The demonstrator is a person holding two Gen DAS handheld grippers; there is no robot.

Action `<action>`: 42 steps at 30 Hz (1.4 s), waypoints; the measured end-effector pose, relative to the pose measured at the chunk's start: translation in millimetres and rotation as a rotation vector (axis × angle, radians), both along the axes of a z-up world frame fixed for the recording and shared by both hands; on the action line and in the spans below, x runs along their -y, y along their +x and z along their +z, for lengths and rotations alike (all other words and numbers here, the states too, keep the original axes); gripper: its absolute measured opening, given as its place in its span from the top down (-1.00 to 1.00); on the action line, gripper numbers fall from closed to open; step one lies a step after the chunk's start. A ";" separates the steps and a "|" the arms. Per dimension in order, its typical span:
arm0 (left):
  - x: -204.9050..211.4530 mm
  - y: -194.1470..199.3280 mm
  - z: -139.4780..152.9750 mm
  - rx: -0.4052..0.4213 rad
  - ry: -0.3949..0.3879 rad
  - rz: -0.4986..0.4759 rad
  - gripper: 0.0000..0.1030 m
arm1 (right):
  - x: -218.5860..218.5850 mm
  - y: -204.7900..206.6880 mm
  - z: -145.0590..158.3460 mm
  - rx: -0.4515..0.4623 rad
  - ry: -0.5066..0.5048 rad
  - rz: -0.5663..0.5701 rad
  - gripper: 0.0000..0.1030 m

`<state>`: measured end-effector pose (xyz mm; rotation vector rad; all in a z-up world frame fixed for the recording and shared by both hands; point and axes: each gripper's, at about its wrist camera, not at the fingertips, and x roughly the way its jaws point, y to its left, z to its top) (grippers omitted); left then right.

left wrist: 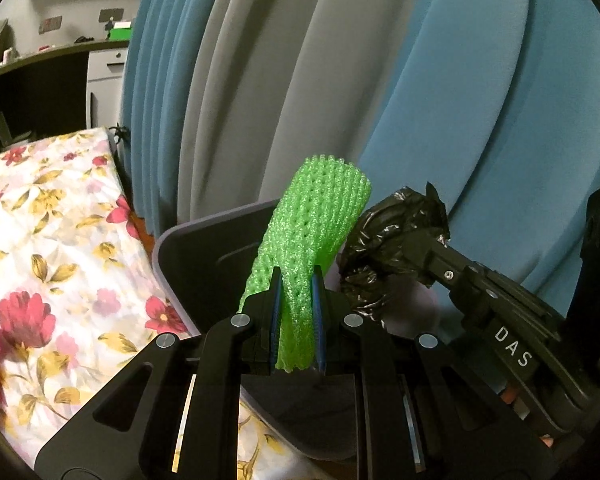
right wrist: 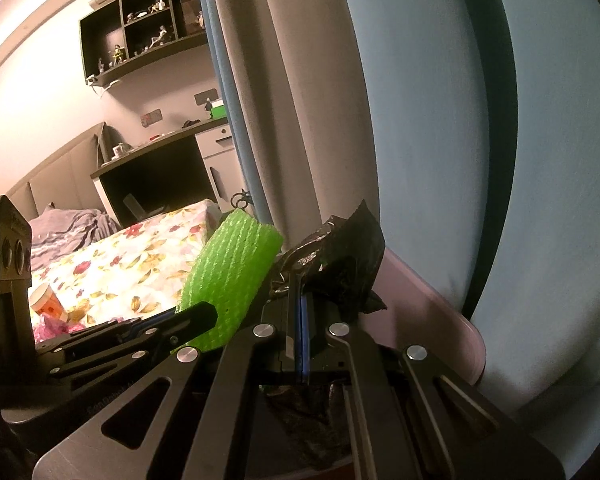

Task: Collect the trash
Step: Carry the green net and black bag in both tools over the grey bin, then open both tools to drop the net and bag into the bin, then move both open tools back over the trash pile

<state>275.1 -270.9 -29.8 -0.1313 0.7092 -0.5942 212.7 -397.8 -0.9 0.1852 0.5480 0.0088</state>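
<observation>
My left gripper (left wrist: 296,280) is shut on a green foam net sleeve (left wrist: 316,220), which stands up between its blue pads over a grey bin (left wrist: 172,248). The sleeve also shows in the right wrist view (right wrist: 232,272), with the left gripper (right wrist: 208,312) below it. My right gripper (right wrist: 300,292) is shut on a crumpled black plastic bag (right wrist: 340,264). In the left wrist view that bag (left wrist: 380,248) and the right gripper (left wrist: 428,240) sit just right of the sleeve, above the bin.
A bed with a floral cover (left wrist: 48,240) lies to the left, with a small orange cup (right wrist: 46,300) and pink wrapping on it. Blue and grey curtains (left wrist: 300,80) hang right behind the bin. A desk and shelves (right wrist: 148,152) stand far back.
</observation>
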 end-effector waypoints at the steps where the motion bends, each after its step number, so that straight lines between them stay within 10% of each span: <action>1: -0.1 0.9 -1.0 -0.003 -0.004 -0.003 0.74 | 0.7 0.7 -0.4 -0.003 0.002 -0.001 0.98; 4: -2.4 5.9 -3.8 -0.016 -0.027 -0.011 0.63 | 2.3 1.0 -1.7 -0.006 0.005 -0.008 0.97; 7: -8.8 8.6 -4.0 -0.014 -0.034 0.014 0.04 | 5.3 0.9 -3.4 -0.010 0.011 -0.012 0.85; 9: -17.1 8.6 -3.2 0.004 -0.037 0.063 -0.38 | 9.8 -0.8 -4.8 -0.004 0.023 -0.025 0.23; 11: -23.9 6.2 -2.1 0.025 -0.033 0.100 -0.59 | 14.1 -4.0 -5.4 0.010 0.035 -0.037 0.10; 26: -71.2 -50.7 12.0 0.127 0.066 0.296 -0.85 | -2.0 -49.1 7.6 0.080 -0.036 -0.120 -0.66; 42: -194.3 -152.2 10.1 0.169 0.220 0.549 -0.85 | -95.3 -91.8 8.1 0.083 -0.020 0.040 -0.70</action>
